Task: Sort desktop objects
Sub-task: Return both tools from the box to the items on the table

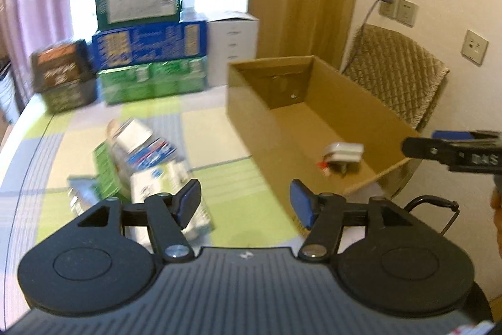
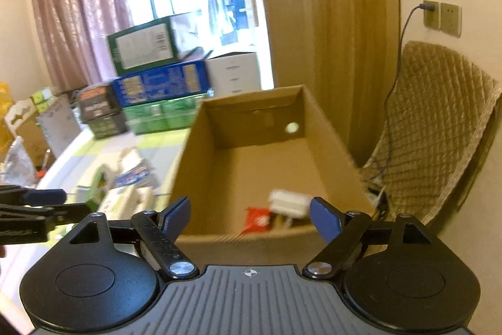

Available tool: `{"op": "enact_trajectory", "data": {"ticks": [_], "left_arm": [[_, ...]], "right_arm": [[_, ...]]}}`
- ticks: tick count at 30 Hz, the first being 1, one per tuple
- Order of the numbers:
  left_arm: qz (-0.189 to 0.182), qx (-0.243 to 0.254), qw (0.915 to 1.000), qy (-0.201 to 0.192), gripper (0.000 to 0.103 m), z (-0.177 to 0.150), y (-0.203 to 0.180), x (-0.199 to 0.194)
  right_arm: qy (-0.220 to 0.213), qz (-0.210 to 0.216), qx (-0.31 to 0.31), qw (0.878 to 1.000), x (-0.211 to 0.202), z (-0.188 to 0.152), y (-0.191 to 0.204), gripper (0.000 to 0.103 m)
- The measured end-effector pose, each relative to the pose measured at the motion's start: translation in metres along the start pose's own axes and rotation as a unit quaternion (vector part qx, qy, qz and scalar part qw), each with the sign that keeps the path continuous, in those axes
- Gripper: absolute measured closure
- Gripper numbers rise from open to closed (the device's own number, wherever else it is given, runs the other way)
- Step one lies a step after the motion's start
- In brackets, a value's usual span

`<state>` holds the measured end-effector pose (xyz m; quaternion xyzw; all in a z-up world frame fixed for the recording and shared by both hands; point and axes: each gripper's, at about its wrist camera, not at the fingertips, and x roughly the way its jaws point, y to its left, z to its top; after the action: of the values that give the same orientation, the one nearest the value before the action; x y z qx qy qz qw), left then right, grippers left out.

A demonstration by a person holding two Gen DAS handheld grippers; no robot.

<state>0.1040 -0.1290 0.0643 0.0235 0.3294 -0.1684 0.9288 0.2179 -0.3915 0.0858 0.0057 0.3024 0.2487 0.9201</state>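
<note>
Packets and small cartons (image 1: 141, 165) sit heaped on the table's left, just left of the cardboard box (image 1: 251, 102). They look light and crushable, so I'd pinch across a flat side. Left gripper (image 1: 246, 203) and right gripper (image 2: 249, 217) are both wide open, holding nothing.
</note>
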Motion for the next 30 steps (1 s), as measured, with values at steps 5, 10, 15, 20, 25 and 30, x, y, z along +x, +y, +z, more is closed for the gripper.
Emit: {"op": "enact_trajectory", "data": {"ticks": [5,10,15,20,25,30], "left_arm": [[0.03,-0.014,0.9994,0.007,0.042,-0.023,0.027,-0.025],[0.065,-0.029,0.9974,0.012,0.038,-0.044,0.056,-0.047],[0.091,-0.055,0.9942,0.018,0.037,-0.062,0.085,-0.064],[0.107,-0.074,0.9913,0.02,0.036,-0.072,0.104,-0.073],[0.11,-0.085,0.99,0.021,0.034,-0.076,0.113,-0.074],[0.109,-0.095,0.9891,0.027,0.031,-0.078,0.121,-0.071]], "right_arm": [[0.019,0.029,-0.002,0.999,-0.012,-0.027,0.038,0.019],[0.048,0.054,-0.009,0.997,-0.01,-0.05,0.069,0.017],[0.068,0.071,-0.012,0.995,-0.001,-0.061,0.092,0.016],[0.075,0.08,-0.024,0.994,0.002,-0.064,0.11,0.015],[0.078,0.084,-0.032,0.993,0.005,-0.066,0.123,0.014],[0.084,0.086,-0.043,0.992,0.014,-0.065,0.13,0.013]]}}
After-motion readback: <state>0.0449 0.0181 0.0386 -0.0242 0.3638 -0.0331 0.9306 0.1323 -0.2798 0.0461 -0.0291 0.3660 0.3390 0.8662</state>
